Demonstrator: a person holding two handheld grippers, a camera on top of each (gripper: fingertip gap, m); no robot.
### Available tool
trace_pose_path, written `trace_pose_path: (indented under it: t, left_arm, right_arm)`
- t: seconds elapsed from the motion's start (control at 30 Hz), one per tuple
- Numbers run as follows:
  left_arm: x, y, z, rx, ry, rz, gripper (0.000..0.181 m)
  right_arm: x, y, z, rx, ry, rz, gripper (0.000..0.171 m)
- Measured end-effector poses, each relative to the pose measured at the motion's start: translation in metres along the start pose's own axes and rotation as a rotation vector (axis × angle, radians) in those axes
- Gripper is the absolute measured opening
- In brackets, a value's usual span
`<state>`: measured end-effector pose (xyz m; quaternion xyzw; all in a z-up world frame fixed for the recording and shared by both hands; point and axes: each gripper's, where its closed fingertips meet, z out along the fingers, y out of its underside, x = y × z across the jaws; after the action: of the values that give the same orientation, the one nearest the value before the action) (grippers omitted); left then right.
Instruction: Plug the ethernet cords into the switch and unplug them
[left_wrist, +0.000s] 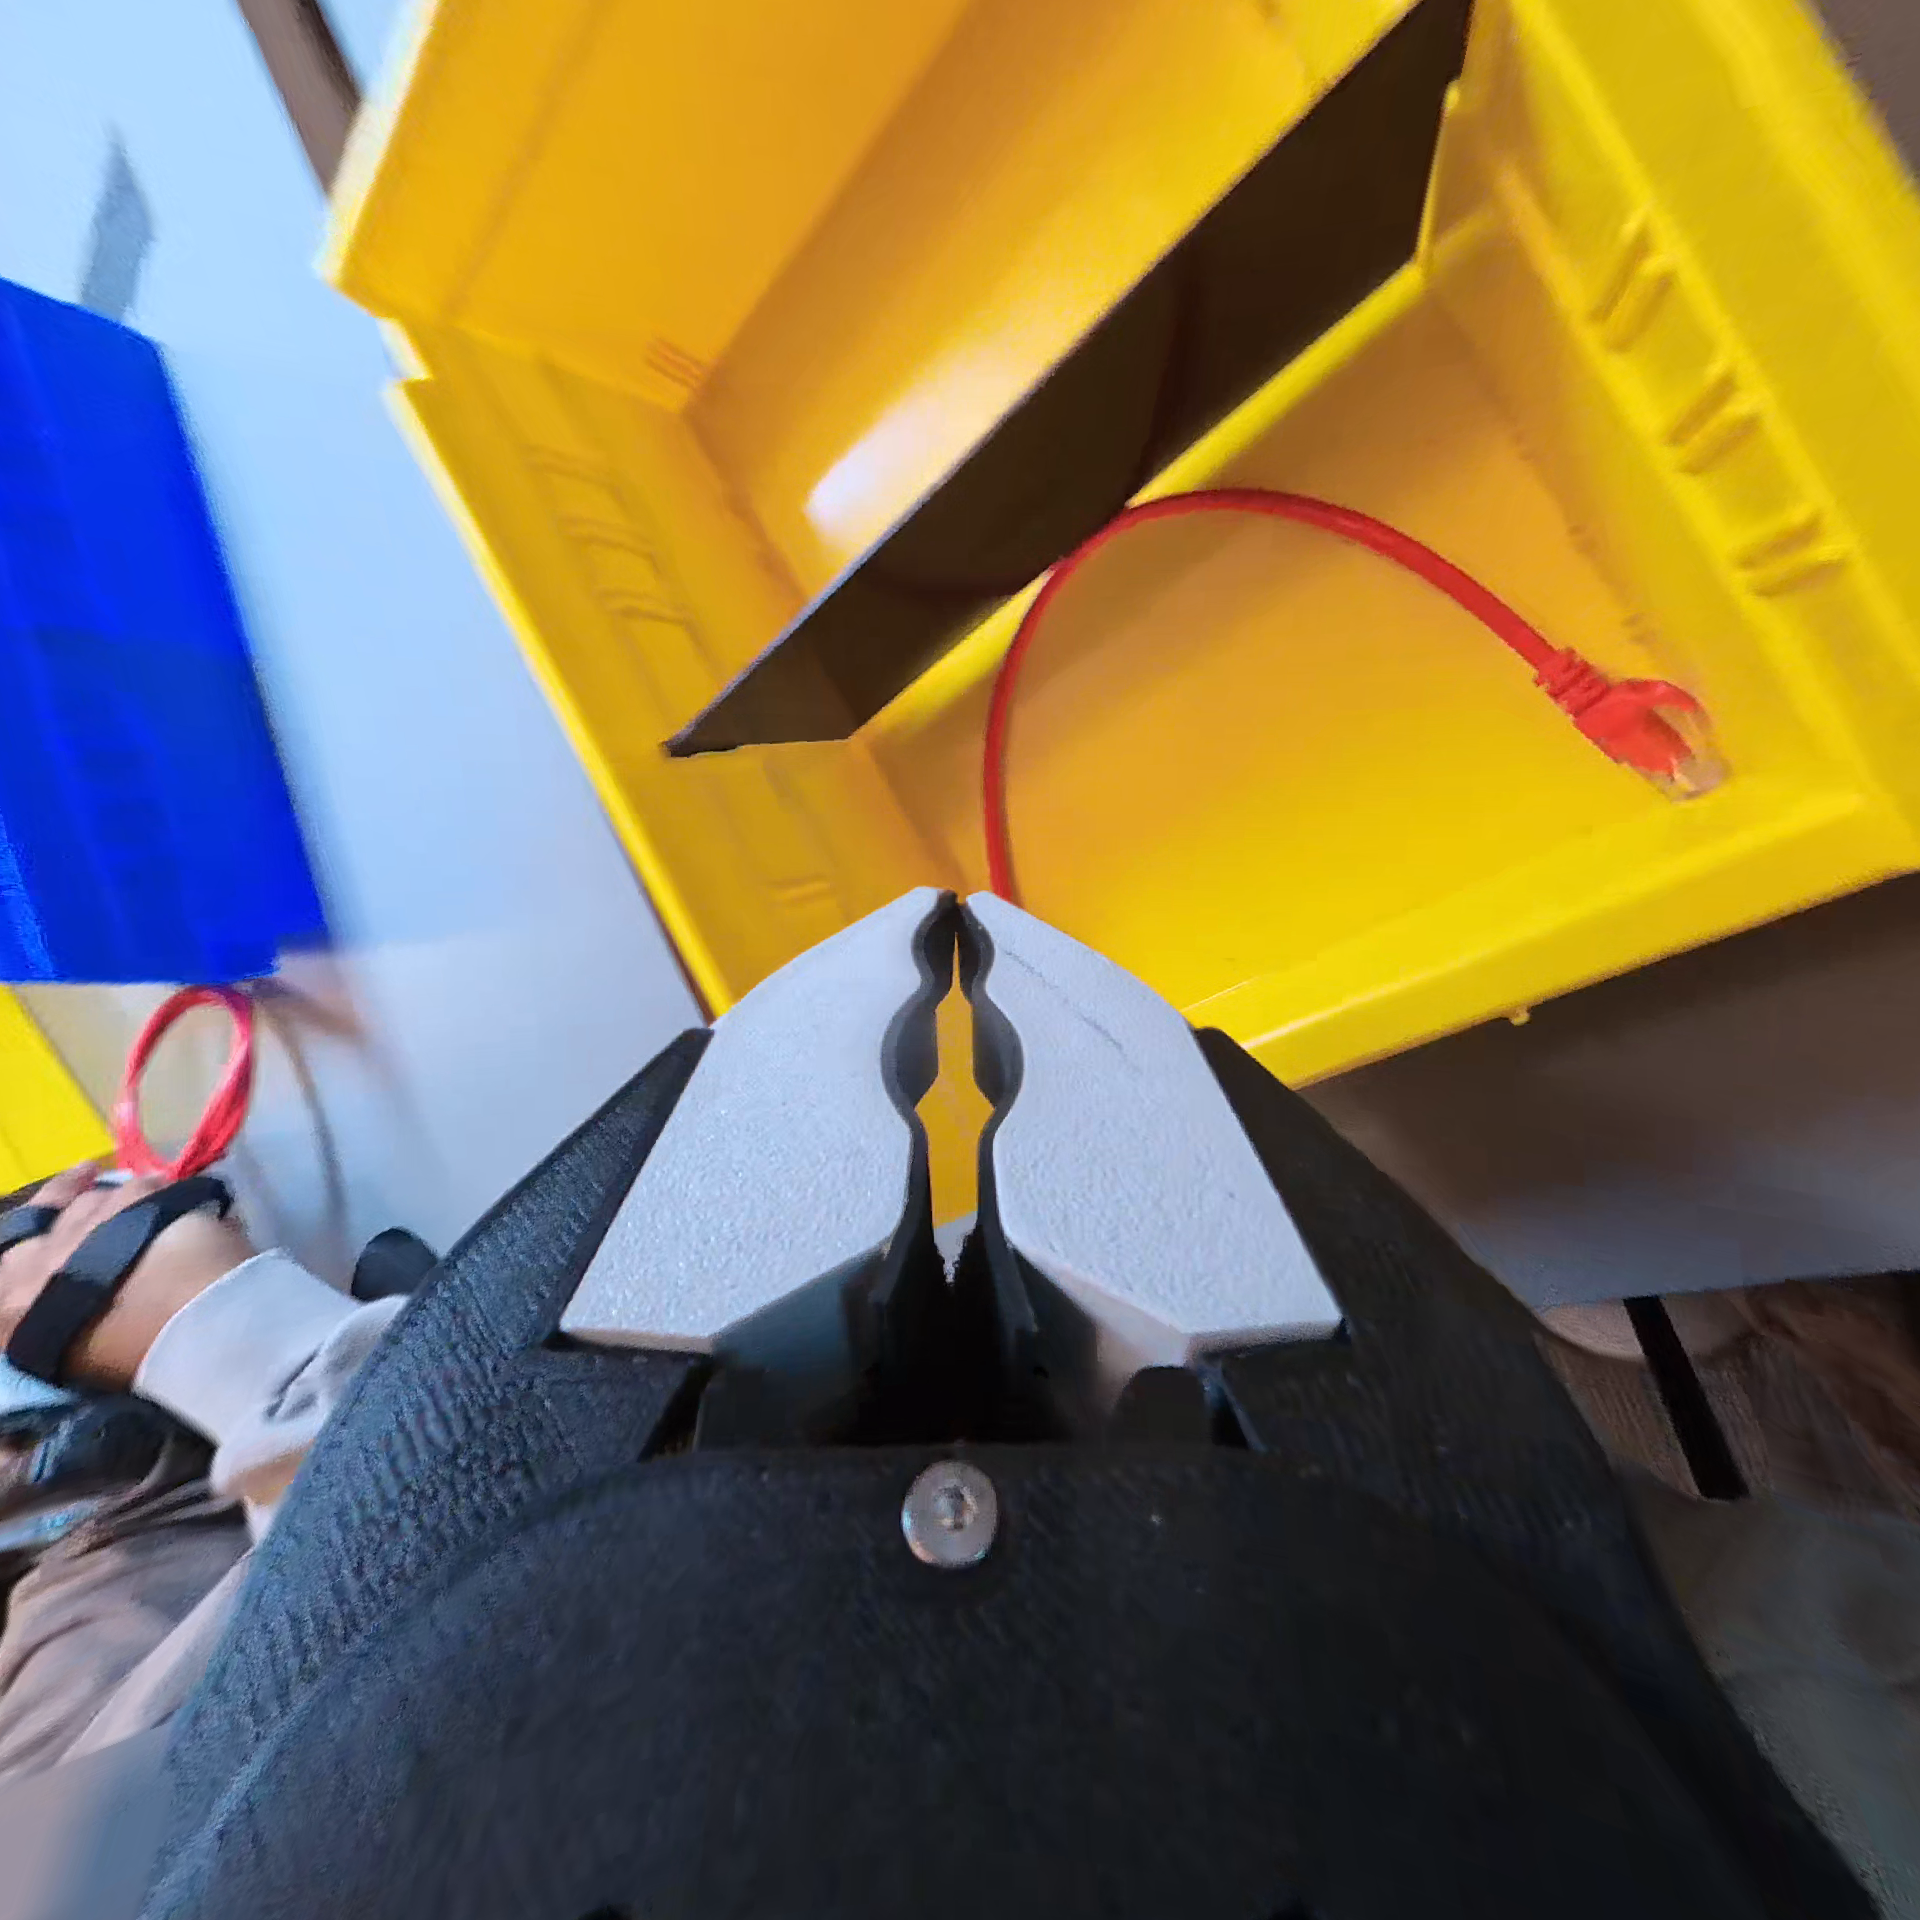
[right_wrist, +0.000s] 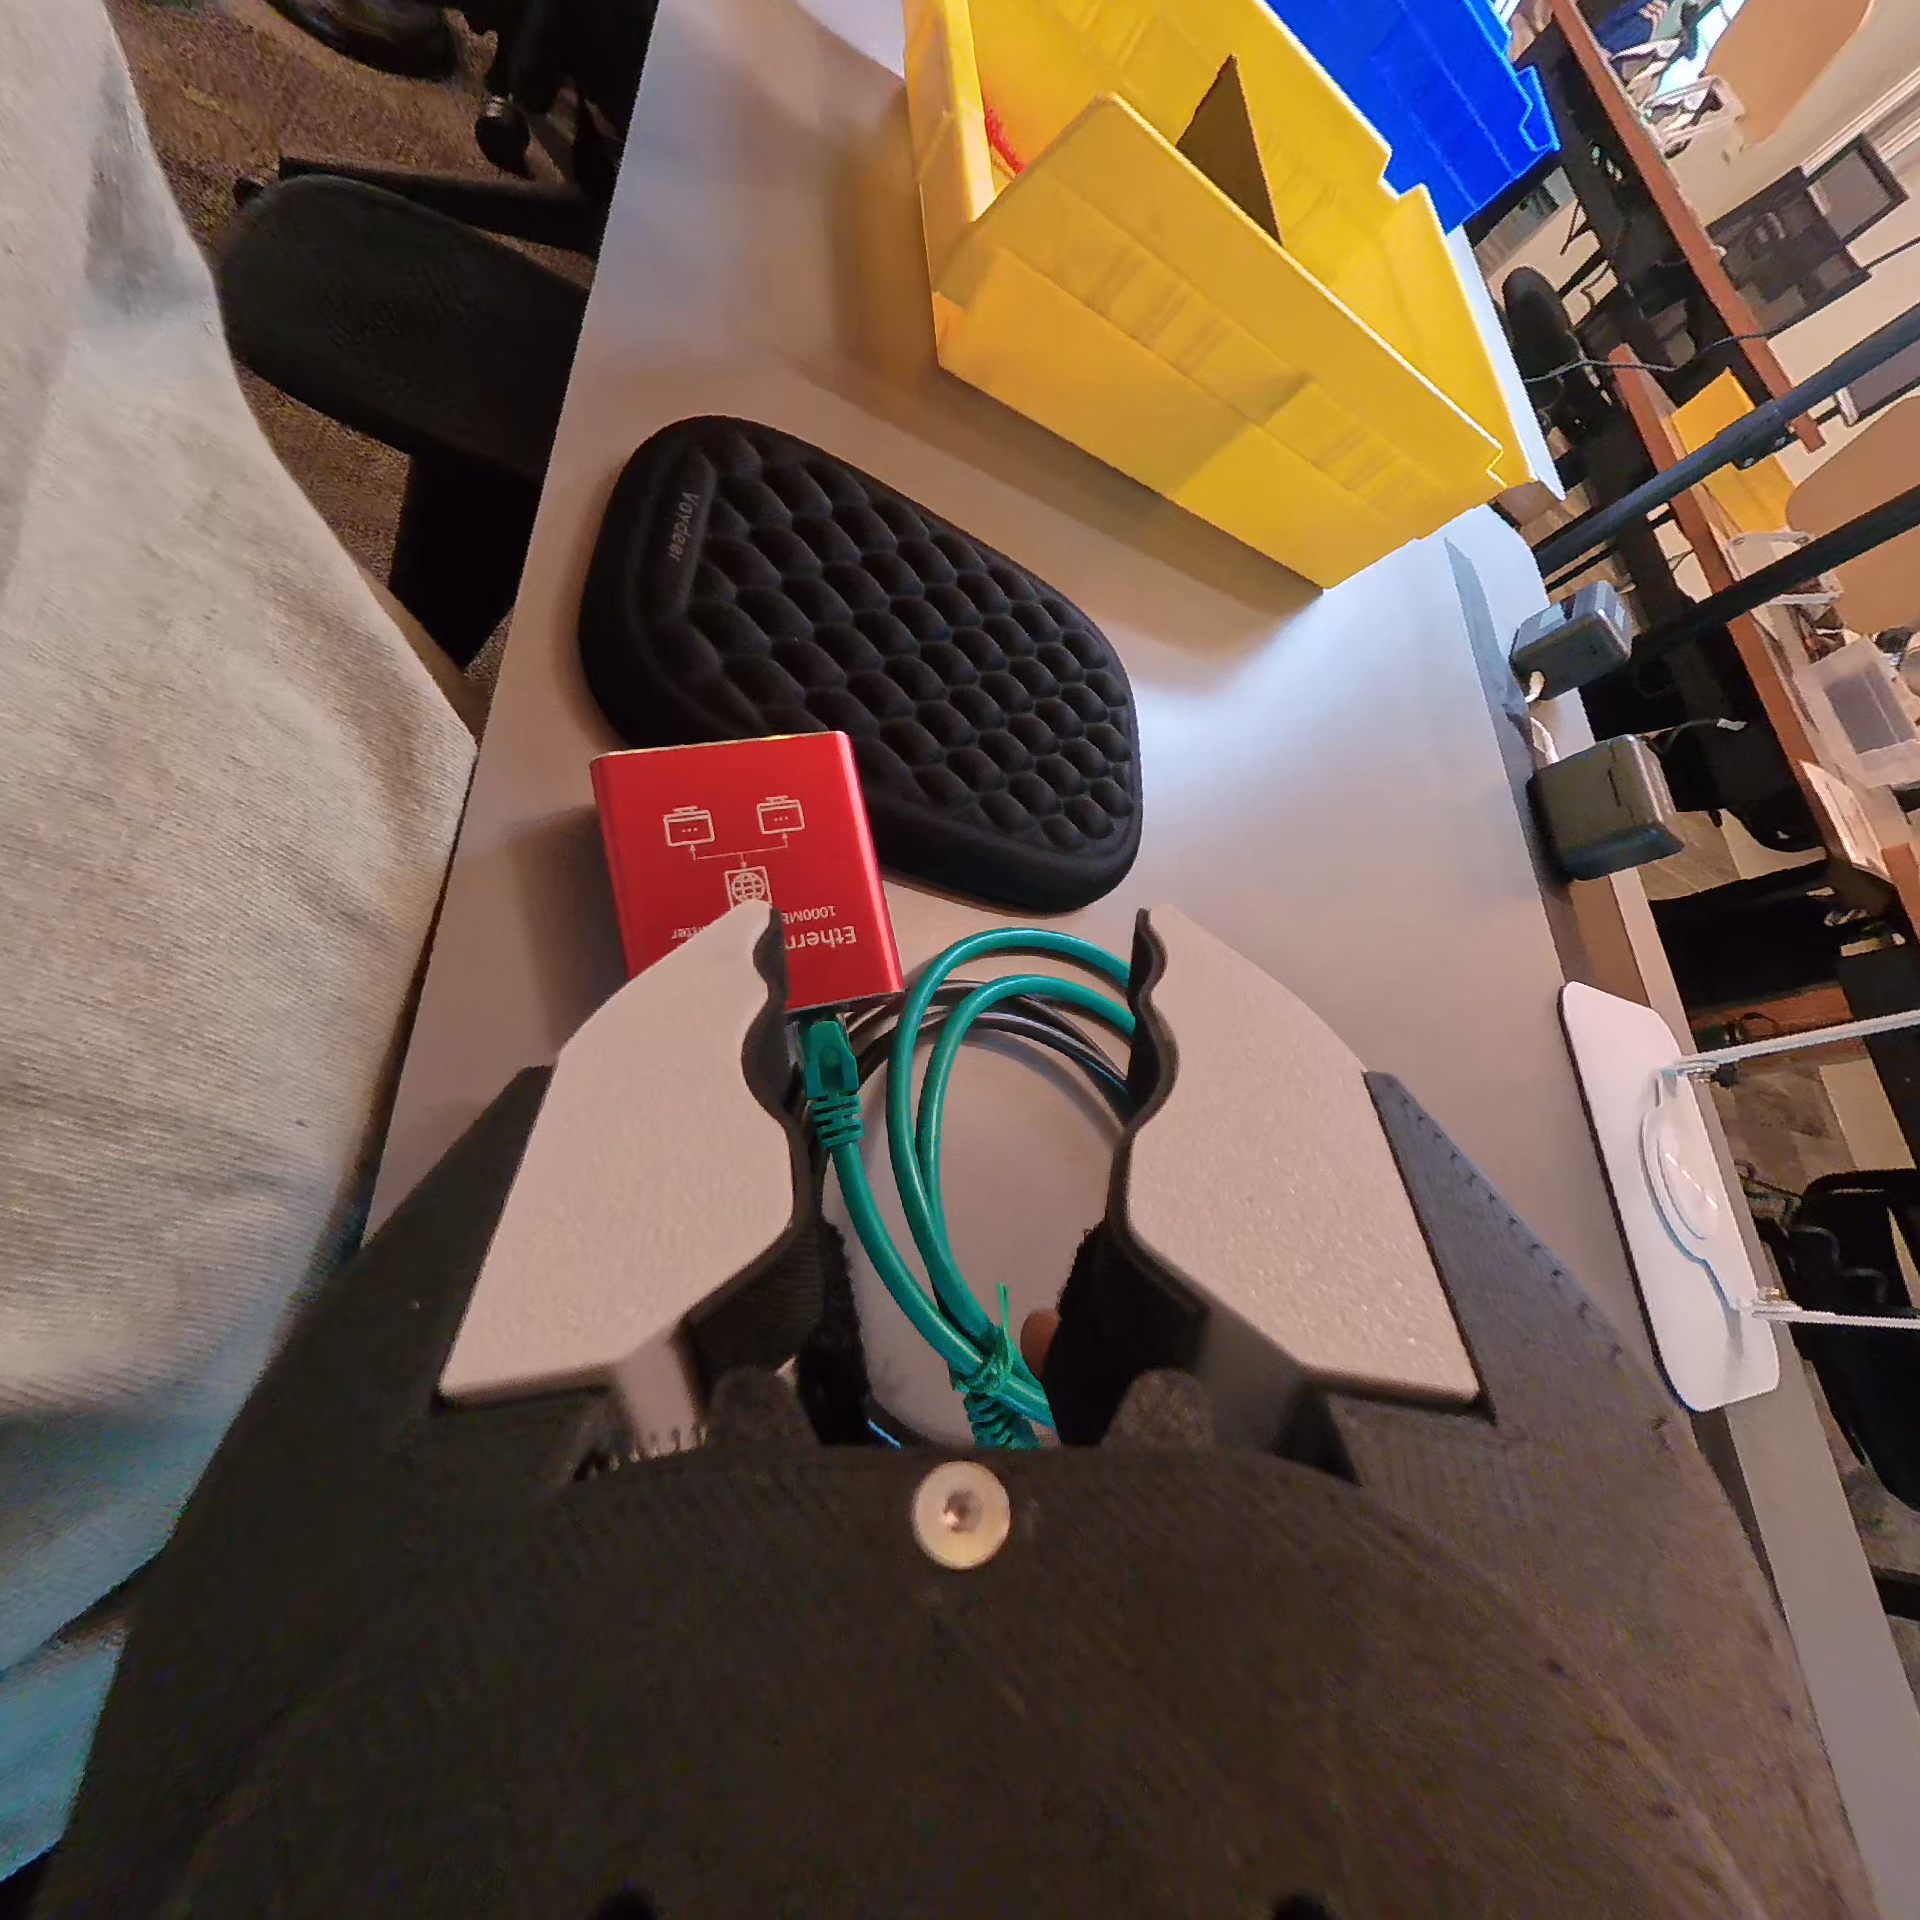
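In the left wrist view my left gripper (left_wrist: 956, 906) is shut, its fingertips together with nothing showing between them, over the near corner of a yellow bin (left_wrist: 1558, 966). A red ethernet cord (left_wrist: 1049, 603) lies in the bin. Its plug (left_wrist: 1631, 727) rests at the right, and its other end passes out of sight behind my right fingertip (left_wrist: 1049, 997). In the right wrist view my right gripper (right_wrist: 954, 935) is open above the red switch (right_wrist: 743, 862). A green ethernet cord (right_wrist: 914, 1091) has its plug (right_wrist: 831, 1075) in the switch. Its loops lie between my fingers, which do not press on it.
A black divider (left_wrist: 1091, 416) splits the yellow bin. A blue bin (left_wrist: 125, 644), a second coiled red cord (left_wrist: 192, 1081) and a person's strapped hand (left_wrist: 73, 1278) are at the left. A black padded wrist rest (right_wrist: 862, 665) lies beyond the switch, near the table edge (right_wrist: 499, 727). One gripper's finger ends stand about 40 cm off the other's.
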<state>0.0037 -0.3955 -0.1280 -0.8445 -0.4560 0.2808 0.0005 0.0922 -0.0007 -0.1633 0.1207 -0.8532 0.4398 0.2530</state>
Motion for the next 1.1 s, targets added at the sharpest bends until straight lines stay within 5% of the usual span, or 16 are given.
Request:
trace_pose_path:
  t: [0.33,0.6,0.7,0.8,0.97,1.1]
  left_arm:
    - [0.019,0.033,0.088,-0.307,0.285,-0.07,0.029]
    - [0.03,0.042,0.097,-0.381,0.373,-0.039,0.037]
    - [0.028,0.044,0.096,-0.383,0.341,0.003,0.011]
    - [0.03,0.043,0.095,-0.404,0.326,-0.005,0.004]
    - [0.035,0.04,0.093,-0.406,0.31,0.004,0.03]
    - [0.031,0.036,0.096,-0.374,0.297,-0.036,0.031]
  right_arm:
    - [-0.002,-0.007,-0.002,0.021,-0.005,-0.03,0.059]
    - [-0.003,-0.007,0.0,0.022,-0.003,-0.042,0.057]
    - [-0.003,-0.008,0.0,0.025,-0.002,-0.042,0.057]
    - [-0.003,-0.007,0.0,0.021,0.001,-0.045,0.057]
    - [-0.003,-0.007,-0.001,0.02,0.004,-0.051,0.056]
    - [-0.002,-0.006,-0.002,0.013,0.005,-0.051,0.055]
